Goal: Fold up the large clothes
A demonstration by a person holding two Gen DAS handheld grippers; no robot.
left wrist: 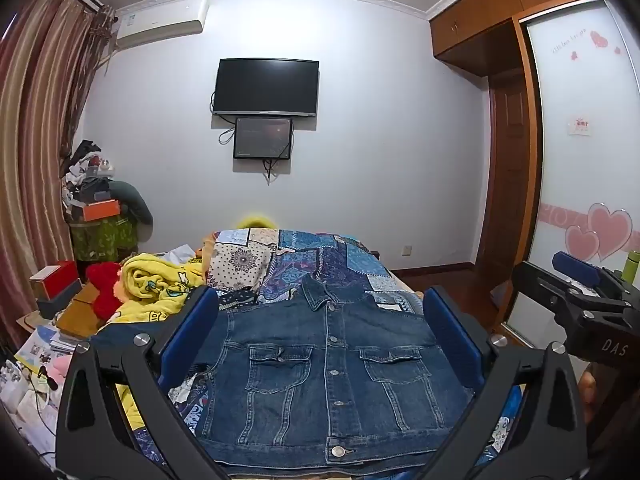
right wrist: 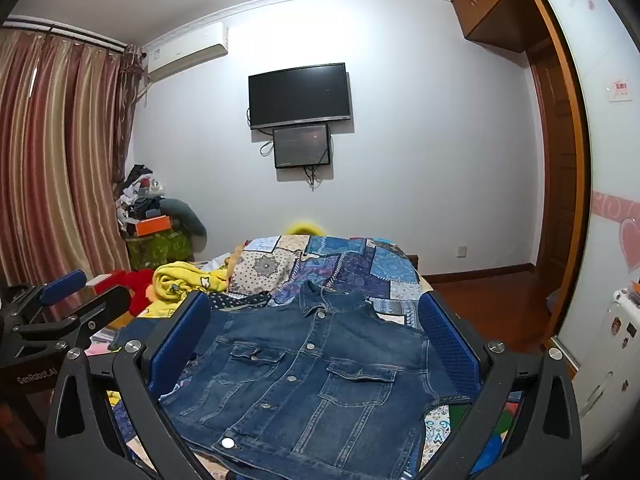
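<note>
While both my left gripper (left wrist: 320,332) and right gripper (right wrist: 316,340) hang with fingers spread — holding nothing — the denim jacket (left wrist: 328,376) lies flat, buttoned, at the bed's (left wrist: 320,256) near edge.

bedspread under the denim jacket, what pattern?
Patchwork of blue, purple and cream printed squares on the bedspread, under the denim jacket; clearest in the left wrist view.

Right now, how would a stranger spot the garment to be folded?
Find the bed with the patchwork quilt below the wall TV. On its near end lies the denim jacket, front up and buttoned, the only dark blue denim beside the yellow blanket.
</note>
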